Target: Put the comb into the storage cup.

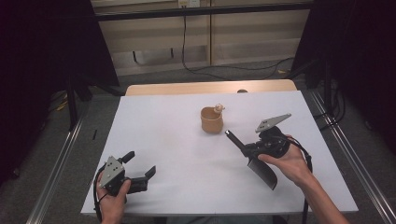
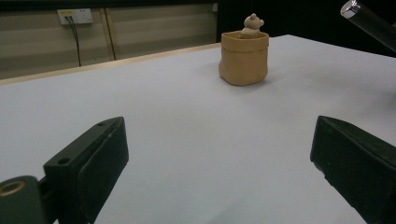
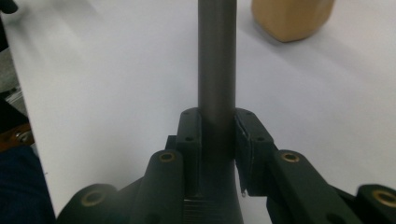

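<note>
Nearest the high camera, two hands come in from the bottom edge. On the left, the left gripper (image 1: 138, 170) rests low on the white worktop (image 1: 177, 149) with its fingers apart and nothing between them. On the right, the right gripper (image 1: 252, 148) has its fingers clamped on a dark knife (image 1: 256, 161), handle pointing toward a tan pot (image 1: 212, 120) near the worktop's middle, blade toward the person. A small bear figure (image 1: 218, 108) sits at the pot's rim.

From the left gripper view, both fingers (image 2: 100, 163) stand wide, bare worktop between; pot and bear lie ahead, well apart.

From the right gripper view, the fingers (image 3: 250, 144) press both sides of the knife's round handle, with the pot beyond its far end.
</note>
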Available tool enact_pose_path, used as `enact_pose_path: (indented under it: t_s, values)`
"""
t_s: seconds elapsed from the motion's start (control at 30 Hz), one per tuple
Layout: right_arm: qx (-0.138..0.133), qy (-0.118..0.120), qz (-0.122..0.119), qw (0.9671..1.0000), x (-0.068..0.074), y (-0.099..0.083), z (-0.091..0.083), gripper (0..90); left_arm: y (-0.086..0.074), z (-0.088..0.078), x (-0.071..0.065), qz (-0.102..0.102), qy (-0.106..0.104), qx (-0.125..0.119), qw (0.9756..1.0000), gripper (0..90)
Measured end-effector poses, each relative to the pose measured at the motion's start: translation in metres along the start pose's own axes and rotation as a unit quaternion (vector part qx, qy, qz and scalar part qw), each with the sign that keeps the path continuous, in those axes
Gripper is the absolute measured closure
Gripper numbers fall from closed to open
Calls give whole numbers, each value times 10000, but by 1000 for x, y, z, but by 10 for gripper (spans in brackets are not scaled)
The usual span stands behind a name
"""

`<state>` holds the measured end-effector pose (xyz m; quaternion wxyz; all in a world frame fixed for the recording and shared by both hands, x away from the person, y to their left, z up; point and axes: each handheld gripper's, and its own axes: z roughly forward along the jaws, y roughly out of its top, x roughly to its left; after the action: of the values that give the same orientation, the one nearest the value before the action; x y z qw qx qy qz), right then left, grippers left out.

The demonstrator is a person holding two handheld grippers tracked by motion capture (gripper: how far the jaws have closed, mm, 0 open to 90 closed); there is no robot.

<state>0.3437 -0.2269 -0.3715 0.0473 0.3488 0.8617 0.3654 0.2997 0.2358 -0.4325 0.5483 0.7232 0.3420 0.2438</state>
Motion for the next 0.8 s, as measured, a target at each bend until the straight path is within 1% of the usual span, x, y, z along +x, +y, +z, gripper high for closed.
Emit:
enact_pose_path:
  t_s: [0.1, 0.13, 0.2, 0.3, 0.37, 0.4, 0.5, 0.57, 0.6, 0.67, 0.7, 0.73, 0.77, 0.8]
  values:
    - [35, 99, -162, 9998, 7, 3, 2, 732, 1, 1, -1, 33, -56, 8, 10000, 42]
    - [70, 158, -248, 9995, 10, 5, 3, 733, 1, 1, -2, 16, -71, 28, 10000, 41]
    - [118, 212, -362, 9990, 15, 7, 5, 733, 1, 4, -4, 66, -59, 125, 9999, 43]
    - [180, 295, -449, 9984, 20, 10, 8, 732, 3, 8, -5, -21, -239, 176, 9996, 43]
    - [207, 300, -505, 9981, 22, 12, 9, 732, 5, 8, -6, -25, -299, 129, 9995, 43]
    - [201, 328, -510, 9980, 23, 12, 9, 733, 5, 8, -6, 0, -335, 127, 9994, 44]
    - [206, 395, -543, 9975, 24, 13, 11, 732, 6, 8, -7, -11, -488, 142, 9987, 52]
    - [234, 453, -550, 9972, 25, 14, 13, 733, 7, 8, -8, 67, -600, 167, 9980, 55]
    - [264, 459, -557, 9970, 26, 14, 14, 732, 9, 8, -9, 45, -698, 232, 9973, 58]
    - [336, 485, -597, 9965, 28, 15, 17, 732, 13, 6, -9, 92, -967, 152, 9952, 57]
    - [370, 511, -615, 9961, 29, 16, 17, 732, 15, 4, -8, 107, -1015, 101, 9947, 56]
    - [384, 531, -636, 9958, 30, 16, 18, 732, 16, 3, -9, 79, -1044, 54, 9945, 47]
    - [406, 552, -632, 9956, 31, 17, 17, 733, 17, 3, -8, 121, -1062, 25, 9943, 46]
    - [403, 576, -648, 9954, 32, 18, 18, 732, 19, 3, -8, 144, -1095, 48, 9939, 46]
